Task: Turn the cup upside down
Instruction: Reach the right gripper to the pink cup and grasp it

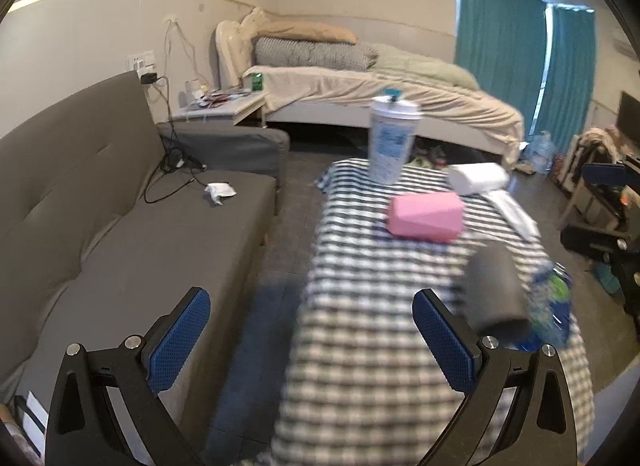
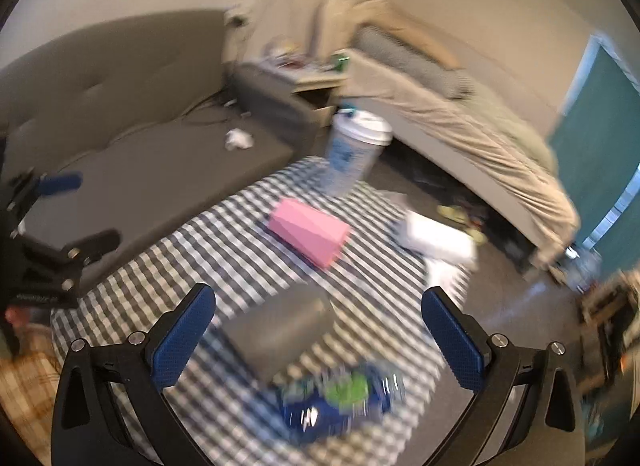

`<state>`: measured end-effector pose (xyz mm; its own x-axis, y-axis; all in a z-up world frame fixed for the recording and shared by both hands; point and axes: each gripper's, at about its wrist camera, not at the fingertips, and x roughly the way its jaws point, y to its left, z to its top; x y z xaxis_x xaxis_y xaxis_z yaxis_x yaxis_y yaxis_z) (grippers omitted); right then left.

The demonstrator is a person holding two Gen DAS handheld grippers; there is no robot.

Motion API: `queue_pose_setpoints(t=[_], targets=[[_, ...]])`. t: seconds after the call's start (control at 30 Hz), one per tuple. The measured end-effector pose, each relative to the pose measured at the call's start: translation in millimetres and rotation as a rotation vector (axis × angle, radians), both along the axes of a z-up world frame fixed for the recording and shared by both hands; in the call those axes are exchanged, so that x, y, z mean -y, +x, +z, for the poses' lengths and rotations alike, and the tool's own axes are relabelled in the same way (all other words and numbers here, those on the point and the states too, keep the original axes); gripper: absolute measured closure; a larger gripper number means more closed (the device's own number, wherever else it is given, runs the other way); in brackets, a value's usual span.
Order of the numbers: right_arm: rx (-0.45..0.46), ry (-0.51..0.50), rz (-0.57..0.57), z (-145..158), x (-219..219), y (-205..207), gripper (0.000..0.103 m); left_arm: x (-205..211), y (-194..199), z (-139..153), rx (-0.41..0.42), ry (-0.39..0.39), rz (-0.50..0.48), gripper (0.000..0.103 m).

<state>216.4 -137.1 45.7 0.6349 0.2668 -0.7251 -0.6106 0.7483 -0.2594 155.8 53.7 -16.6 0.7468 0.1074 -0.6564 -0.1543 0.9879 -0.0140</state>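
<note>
Two views, listed in turn.

Left wrist view: left gripper point(image 1: 311, 340) released, blue-padded fingers point(image 1: 180, 340) spread wide, nothing between them, hovering over the near left edge of the table under a blue-and-white checked cloth point(image 1: 360, 346). Dark grey cylindrical cup point(image 1: 498, 292) lying on its side at 3 o'clock of the gripper, just beyond the right finger, apart from it. Crumpled blue-and-green plastic wrapper point(image 1: 550, 308) just beside the cup at its 3 o'clock. Pink faceted box point(image 1: 426, 215) at 12 o'clock of the cup. Tall white lidded drink cup with blue print point(image 1: 390, 137) upright at the far edge. White tissue pack point(image 1: 476, 177) at 3 o'clock of it. Grey fabric sofa point(image 1: 132, 234) at 9 o'clock.

Right wrist view, blurred: right gripper point(image 2: 318, 340) released, empty, jaws apart. Dark grey cup point(image 2: 284, 332) on its side between the finger lines, untouched. Wrapper point(image 2: 344, 392) at its 6 o'clock. Pink box point(image 2: 308, 231) at 12 o'clock. Left gripper point(image 2: 60, 201) at 9 o'clock.
</note>
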Motion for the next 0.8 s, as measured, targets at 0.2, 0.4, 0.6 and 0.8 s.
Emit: queue_pose_setpoints(t=[0.2, 0.4, 0.6, 0.8], targets=[[-0.138, -0.131, 0.132, -44, -37, 82, 0.0, -21, 54, -20, -0.043, -0.005, 0.06, 0.0], [-0.189, -0.28, 0.215, -92, -67, 136, 0.0, -34, 89, -44, -0.088, -0.018, 0.073, 0.0], [-0.258, -0.375, 0.268, -124, -88, 168, 0.0, -38, 101, -58, -0.096, -0.047, 0.024, 0.0], [-0.31, -0.474, 0.276, -152, -96, 181, 0.0, -38, 101, -67, -0.103, -0.044, -0.005, 0.0]])
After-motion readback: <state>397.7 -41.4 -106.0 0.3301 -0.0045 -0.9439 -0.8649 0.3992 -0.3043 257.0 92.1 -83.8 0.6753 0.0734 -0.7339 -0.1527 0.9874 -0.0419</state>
